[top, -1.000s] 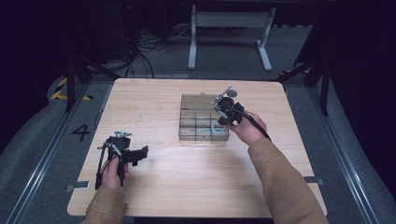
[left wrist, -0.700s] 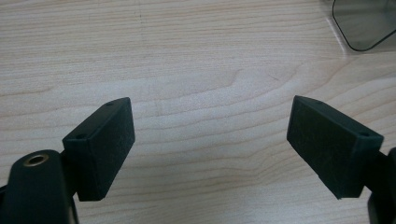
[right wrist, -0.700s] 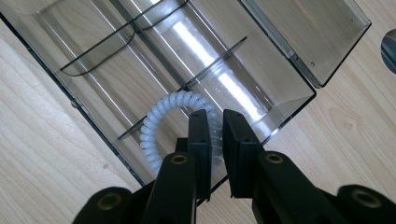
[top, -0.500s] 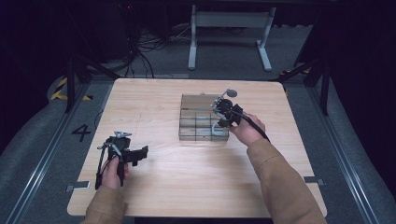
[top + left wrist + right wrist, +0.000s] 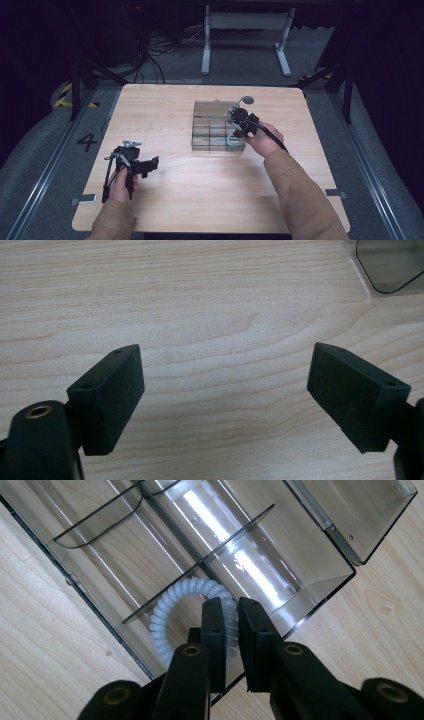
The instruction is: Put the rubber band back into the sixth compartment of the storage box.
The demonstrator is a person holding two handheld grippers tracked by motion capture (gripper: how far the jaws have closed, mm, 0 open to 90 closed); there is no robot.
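Left of your left gripper [image 5: 150, 165], a "4" [image 5: 87, 142] is marked on the grey floor; that gripper's jaws stand wide apart over bare light-wood table [image 5: 165, 200], nothing between them. Your right gripper [image 5: 230, 611] is clamped on the white coiled hair tie [image 5: 167, 611], which sits in the clear divided box [image 5: 320, 575], in the compartment directly beneath those jaws. Beyond the table, the room is dark, with cables and a white desk frame [image 5: 245, 35].

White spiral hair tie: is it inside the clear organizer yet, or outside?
Inside. The white spiral hair tie lies in a compartment of the clear organizer, with the right gripper shut on its coil.
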